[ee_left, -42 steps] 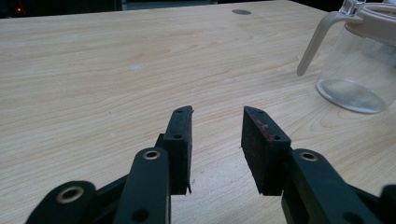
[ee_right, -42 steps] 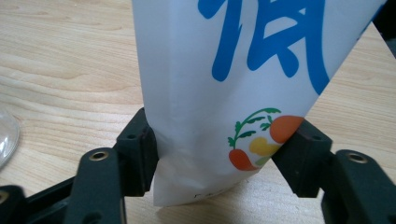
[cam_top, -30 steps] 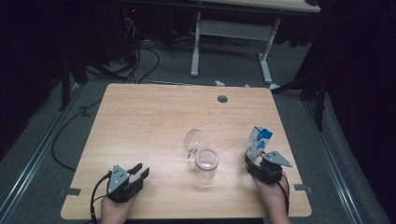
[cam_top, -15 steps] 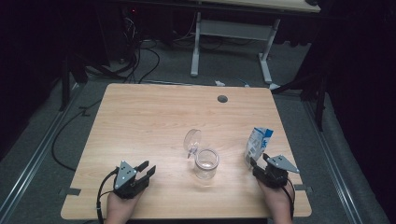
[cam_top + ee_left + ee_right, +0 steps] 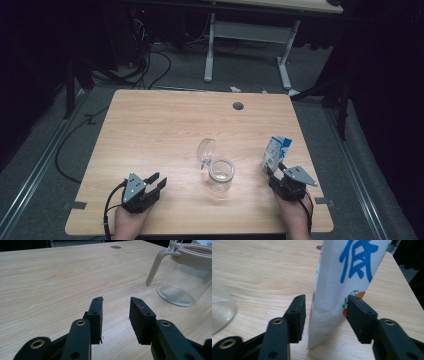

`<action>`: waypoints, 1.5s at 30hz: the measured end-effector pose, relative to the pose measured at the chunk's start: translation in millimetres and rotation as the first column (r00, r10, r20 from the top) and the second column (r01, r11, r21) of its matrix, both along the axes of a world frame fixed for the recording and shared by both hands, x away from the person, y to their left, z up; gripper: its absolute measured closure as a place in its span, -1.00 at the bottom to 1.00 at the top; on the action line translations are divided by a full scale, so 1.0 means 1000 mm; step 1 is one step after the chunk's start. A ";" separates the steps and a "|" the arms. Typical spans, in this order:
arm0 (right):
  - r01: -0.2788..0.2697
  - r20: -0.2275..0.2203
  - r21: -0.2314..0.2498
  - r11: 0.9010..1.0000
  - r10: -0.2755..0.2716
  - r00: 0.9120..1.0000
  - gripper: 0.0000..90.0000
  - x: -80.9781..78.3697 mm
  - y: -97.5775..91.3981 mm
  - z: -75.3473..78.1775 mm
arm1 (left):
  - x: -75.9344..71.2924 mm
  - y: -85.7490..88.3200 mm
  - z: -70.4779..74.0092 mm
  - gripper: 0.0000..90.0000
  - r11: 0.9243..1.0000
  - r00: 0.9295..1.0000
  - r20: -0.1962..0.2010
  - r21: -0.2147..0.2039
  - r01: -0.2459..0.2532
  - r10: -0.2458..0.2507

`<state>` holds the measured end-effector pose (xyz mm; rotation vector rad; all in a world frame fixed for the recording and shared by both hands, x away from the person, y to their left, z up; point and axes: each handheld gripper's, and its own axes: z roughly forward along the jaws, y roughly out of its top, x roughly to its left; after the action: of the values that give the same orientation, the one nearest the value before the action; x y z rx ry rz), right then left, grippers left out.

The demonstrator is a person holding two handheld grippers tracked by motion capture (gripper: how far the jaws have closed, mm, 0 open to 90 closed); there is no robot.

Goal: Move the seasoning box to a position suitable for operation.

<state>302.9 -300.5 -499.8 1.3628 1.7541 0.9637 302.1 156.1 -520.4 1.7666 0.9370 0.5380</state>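
A white pouch (image 5: 276, 152) with blue characters and an orange fruit picture stands upright near the table's right edge. My right gripper (image 5: 273, 173) reaches around its base; in the right gripper view the pouch (image 5: 347, 277) stands between the jaws of that gripper (image 5: 325, 305), which have just been closing. A gap remains at the left pad (image 5: 300, 312), so it is open. A clear glass jar (image 5: 221, 175) with its hinged lid (image 5: 205, 150) raised sits mid-table. My left gripper (image 5: 156, 181) rests open and empty at the front left, the jar (image 5: 185, 277) ahead to its right.
The wooden table (image 5: 150, 125) has a round cable hole (image 5: 238, 106) near its far edge. Behind the table are dark floor, cables and a white desk frame (image 5: 250, 30). The jar's glass wall (image 5: 219, 312) sits just left of the right gripper.
The right gripper's jaws have narrowed around the pouch's base. The left gripper has barely shifted. Jar and pouch stand where they were.
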 end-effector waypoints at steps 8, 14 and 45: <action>-0.001 0.002 0.019 1.000 0.001 1.000 0.48 -0.002 -0.008 0.002 | 0.002 0.001 0.000 0.41 1.000 1.000 -0.004 -0.004 -0.003 0.003; 0.007 0.005 0.020 1.000 -0.008 1.000 0.68 -0.006 -0.015 0.001 | 0.005 -0.002 0.000 0.41 1.000 1.000 -0.005 -0.005 0.006 -0.006; -0.043 0.029 0.128 0.991 0.040 0.999 0.54 0.012 -0.034 0.010 | -0.007 0.021 -0.002 0.39 0.998 0.998 -0.007 -0.001 -0.062 0.062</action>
<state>314.7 -334.2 -490.1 1.3920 1.7319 1.1300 295.3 177.1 -522.7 1.7438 0.9998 0.5713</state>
